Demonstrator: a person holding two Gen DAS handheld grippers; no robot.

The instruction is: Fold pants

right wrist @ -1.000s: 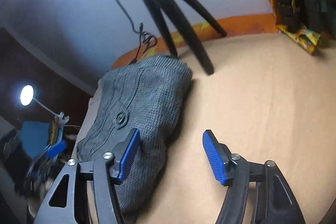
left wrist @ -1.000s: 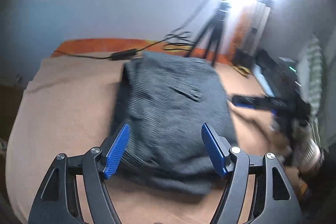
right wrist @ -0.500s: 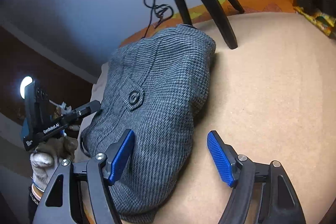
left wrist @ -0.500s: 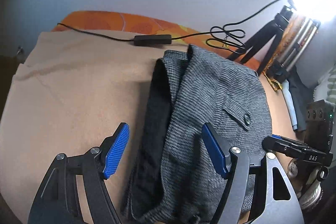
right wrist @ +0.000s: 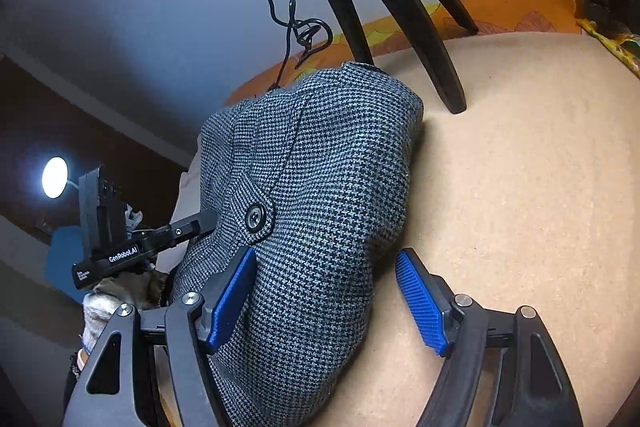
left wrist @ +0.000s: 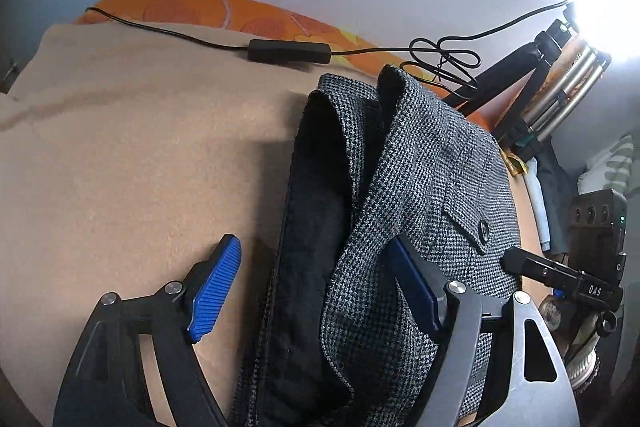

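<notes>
pants: grey houndstooth pants [left wrist: 420, 187] folded in a thick stack on the tan surface [left wrist: 132, 167]; dark lining shows along the open edge, a buttoned pocket flap faces up.
left tool: left tool [left wrist: 316, 287] spread, its jaws have just been opening; the stack's open edge lies between them, one pad tucked under a raised fold of cloth, the other over bare surface and not pressing.
right tool: right tool [right wrist: 326, 301] spread, its jaws have just been closing a little; the stack's rounded edge sits between them, one pad lying on the cloth, the other clear over the surface.
around: beyond the left tool a black cable [left wrist: 168, 35] with an inline box crosses the far edge by an orange cloth [left wrist: 208, 11]; tripod [right wrist: 392, 11] legs stand just past the pants ahead of the right tool.
change: in both views the pants now loom larger and nearer than a second ago; the left view has swung to face the open edge.
</notes>
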